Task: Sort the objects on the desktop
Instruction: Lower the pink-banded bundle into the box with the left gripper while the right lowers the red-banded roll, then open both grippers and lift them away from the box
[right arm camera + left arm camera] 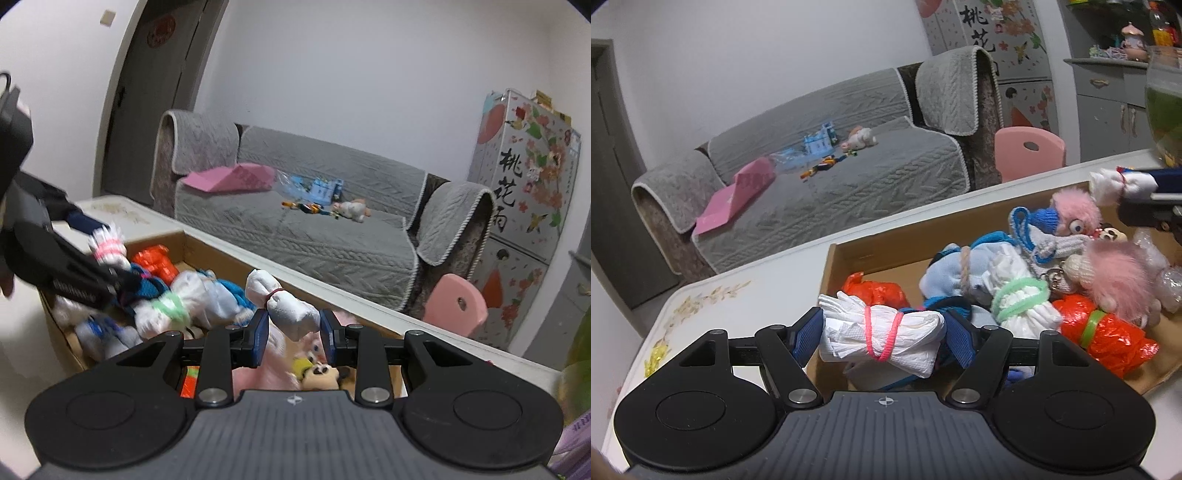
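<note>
Box [871, 258] with two orange bundles [1108, 339], two pink plush toys [1119, 284]

Grey sofa [827, 177], pink chair [1028, 151], decorated fridge [524, 192].

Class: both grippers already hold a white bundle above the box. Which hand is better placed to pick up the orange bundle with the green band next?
Neither can yet. The left gripper, shut on the pink-banded bundle, hangs nearer the orange bundle; the right gripper grips the red-tied bundle.

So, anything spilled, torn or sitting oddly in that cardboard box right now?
Nothing spilled or torn. The cardboard box holds a loose heap of tied bundles and plush toys, untidy but contained. Both grippers grip white bundles above it: left gripper the pink-banded bundle, right gripper the red-tied bundle.
</note>
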`<act>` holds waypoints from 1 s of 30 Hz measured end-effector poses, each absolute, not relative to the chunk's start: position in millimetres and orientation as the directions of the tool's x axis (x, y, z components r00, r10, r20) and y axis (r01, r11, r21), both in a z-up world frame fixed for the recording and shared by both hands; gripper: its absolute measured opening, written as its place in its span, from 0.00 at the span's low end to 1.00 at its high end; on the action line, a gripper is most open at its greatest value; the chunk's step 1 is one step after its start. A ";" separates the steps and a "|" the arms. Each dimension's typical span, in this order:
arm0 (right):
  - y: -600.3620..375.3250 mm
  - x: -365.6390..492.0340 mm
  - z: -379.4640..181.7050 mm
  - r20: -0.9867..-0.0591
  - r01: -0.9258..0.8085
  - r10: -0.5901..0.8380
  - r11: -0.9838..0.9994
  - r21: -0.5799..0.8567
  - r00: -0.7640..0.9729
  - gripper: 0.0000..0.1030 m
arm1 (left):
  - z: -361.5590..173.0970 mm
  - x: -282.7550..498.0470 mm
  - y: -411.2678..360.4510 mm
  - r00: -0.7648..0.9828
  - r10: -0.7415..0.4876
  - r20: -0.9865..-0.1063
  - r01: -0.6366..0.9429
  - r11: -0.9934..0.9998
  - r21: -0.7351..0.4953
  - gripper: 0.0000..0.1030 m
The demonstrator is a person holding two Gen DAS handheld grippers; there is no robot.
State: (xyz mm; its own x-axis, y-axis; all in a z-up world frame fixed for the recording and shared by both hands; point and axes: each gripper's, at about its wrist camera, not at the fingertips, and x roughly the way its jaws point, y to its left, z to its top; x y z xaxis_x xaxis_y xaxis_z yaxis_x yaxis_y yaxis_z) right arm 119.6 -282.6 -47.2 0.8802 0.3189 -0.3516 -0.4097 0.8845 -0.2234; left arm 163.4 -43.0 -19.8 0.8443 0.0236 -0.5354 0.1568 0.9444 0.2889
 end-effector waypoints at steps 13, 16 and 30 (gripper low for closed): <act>-276.2 127.9 -48.2 -0.346 -0.466 0.380 0.859 -0.213 0.858 0.27 | -28.3 162.4 -55.1 0.844 0.005 -0.536 0.197 0.928 0.318 0.73; -272.9 128.6 -50.5 -0.351 -0.465 0.372 0.854 -0.232 0.859 0.27 | -29.3 163.4 -57.0 0.844 0.006 -0.536 0.197 0.927 0.320 0.74; -273.1 126.0 -50.3 -0.366 -0.472 0.376 0.854 -0.220 0.851 0.61 | -19.3 157.1 -54.6 0.877 0.036 -0.479 0.152 0.925 0.349 1.00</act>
